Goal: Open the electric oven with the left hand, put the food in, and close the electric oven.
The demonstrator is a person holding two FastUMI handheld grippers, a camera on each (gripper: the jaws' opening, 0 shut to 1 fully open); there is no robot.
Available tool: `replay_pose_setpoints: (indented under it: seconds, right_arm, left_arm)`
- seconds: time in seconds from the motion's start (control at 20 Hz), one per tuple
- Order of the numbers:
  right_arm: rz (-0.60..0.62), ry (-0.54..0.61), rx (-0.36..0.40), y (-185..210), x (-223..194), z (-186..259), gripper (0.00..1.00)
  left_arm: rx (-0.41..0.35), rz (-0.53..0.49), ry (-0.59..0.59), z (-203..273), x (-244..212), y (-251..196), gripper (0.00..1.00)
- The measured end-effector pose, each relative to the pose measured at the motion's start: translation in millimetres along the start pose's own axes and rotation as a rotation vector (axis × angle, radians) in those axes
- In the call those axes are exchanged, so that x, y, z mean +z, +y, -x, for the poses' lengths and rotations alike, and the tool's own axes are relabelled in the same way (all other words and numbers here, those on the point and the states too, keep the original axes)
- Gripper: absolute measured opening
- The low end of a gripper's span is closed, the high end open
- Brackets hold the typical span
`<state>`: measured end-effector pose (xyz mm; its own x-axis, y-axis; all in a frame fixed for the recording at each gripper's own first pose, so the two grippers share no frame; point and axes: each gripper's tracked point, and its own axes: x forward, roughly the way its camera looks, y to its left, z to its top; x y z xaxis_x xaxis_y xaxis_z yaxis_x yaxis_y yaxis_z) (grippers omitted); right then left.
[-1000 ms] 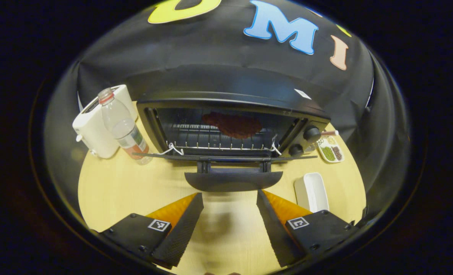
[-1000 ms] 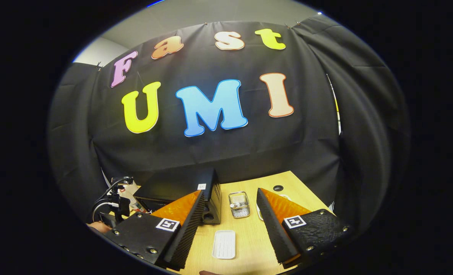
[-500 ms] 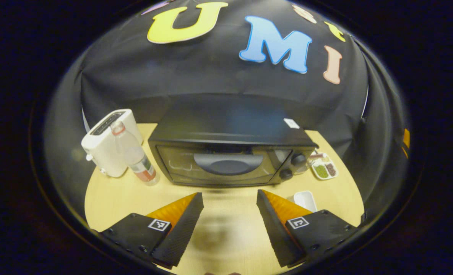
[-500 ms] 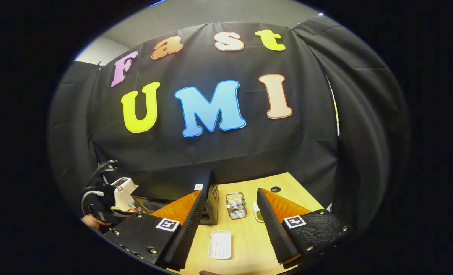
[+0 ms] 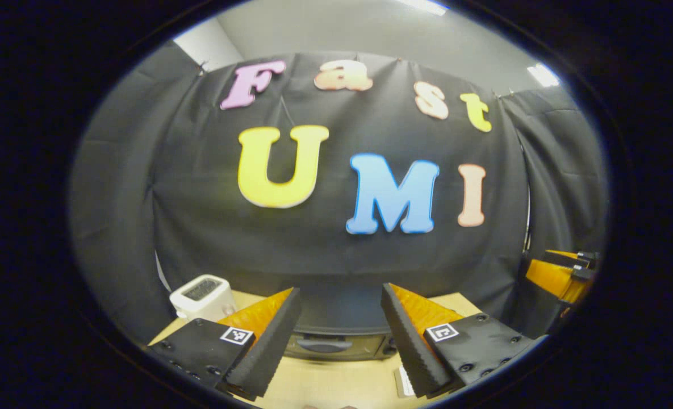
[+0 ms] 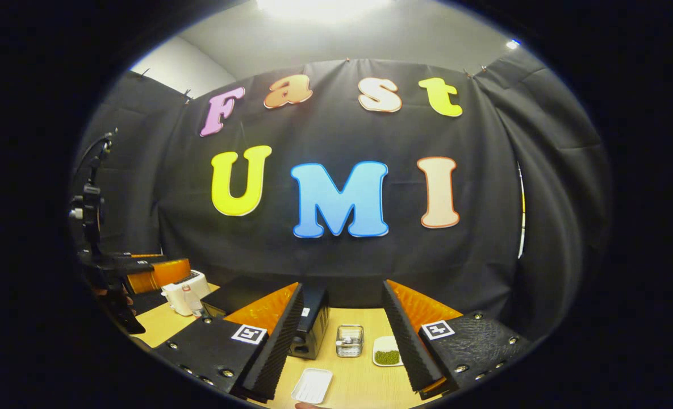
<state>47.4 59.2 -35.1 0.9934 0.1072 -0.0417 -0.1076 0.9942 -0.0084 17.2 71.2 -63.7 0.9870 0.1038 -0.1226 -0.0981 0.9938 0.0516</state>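
Note:
The black electric oven (image 5: 336, 332) sits low in the left gripper view, its door shut and the handle (image 5: 324, 343) facing me. Whatever food is inside is hidden behind the door. My left gripper (image 5: 340, 290) is open and empty, held back from the oven and above it. In the right gripper view the oven (image 6: 309, 322) shows from its side, at the table's left part. My right gripper (image 6: 342, 285) is open too, with nothing between its fingers. The left gripper (image 6: 146, 274) shows far left there, held by a hand.
A white toaster (image 5: 201, 295) stands left of the oven, with a bottle (image 6: 187, 296) beside it. Right of the oven are a wire basket (image 6: 348, 339), a dish of green beans (image 6: 387, 353) and a white tray (image 6: 312, 386) on the wooden table (image 6: 364, 380).
The oven door, open a second ago with brown food on the rack, is now shut. My left gripper has drawn back and tilted upward; the right gripper has also lifted.

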Motion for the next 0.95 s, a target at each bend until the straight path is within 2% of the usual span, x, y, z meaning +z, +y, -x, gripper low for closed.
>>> replay_pose_setpoints:
  seconds: [0.1, 0.15, 0.25, 0.3, 0.4, 0.45, 0.95]
  right_arm:
    - [-0.006, -0.03, 0.03, 2, 12, -1, 0.84]
    - [-0.015, -0.037, 0.035, 2, 18, 0, 0.84]
    - [-0.046, -0.047, 0.024, 0, 26, 5, 0.84]
    - [-0.06, -0.052, 0.021, 1, 30, 7, 0.75]
    - [-0.058, -0.06, -0.012, -2, 35, 12, 0.75]
    - [-0.058, -0.057, -0.033, -2, 37, 14, 0.89]
    - [-0.059, -0.069, -0.12, 18, 50, 42, 0.89]
  left_arm:
    - [0.03, -0.023, -0.061, 17, 30, -5, 0.91]
    - [0.028, -0.024, -0.085, 23, 41, -11, 0.99]
    - [0.005, -0.015, -0.103, 33, 48, -22, 0.99]
    - [-0.011, -0.008, -0.103, 36, 48, -25, 0.99]
    - [-0.047, 0.0, -0.099, 38, 48, -31, 0.99]
    - [-0.061, 0.001, -0.089, 39, 47, -31, 0.99]
    - [-0.137, 0.008, -0.115, 63, 56, -16, 0.99]
